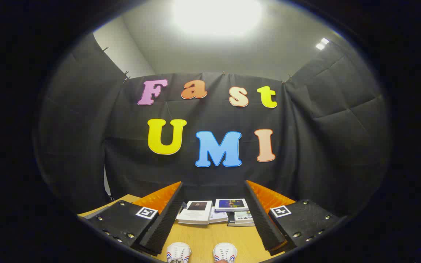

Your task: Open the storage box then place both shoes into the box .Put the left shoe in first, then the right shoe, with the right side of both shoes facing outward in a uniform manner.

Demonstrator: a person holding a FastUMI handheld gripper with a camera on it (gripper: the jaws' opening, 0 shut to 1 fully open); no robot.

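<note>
White shoes (201, 252) between parted fingers (166, 215)

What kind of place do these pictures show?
Probably an indoor recording booth: black cloth wall, a wooden table with books and two white shoes. The open claw holds nothing.

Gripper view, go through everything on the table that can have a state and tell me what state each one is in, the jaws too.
Gripper: jaws open, nothing between them.
Left shoe: on the table, between the jaws, laced, not gripped.
Right shoe: beside it, laced, not gripped.
Books: closed, stacked beyond the shoes.
</note>
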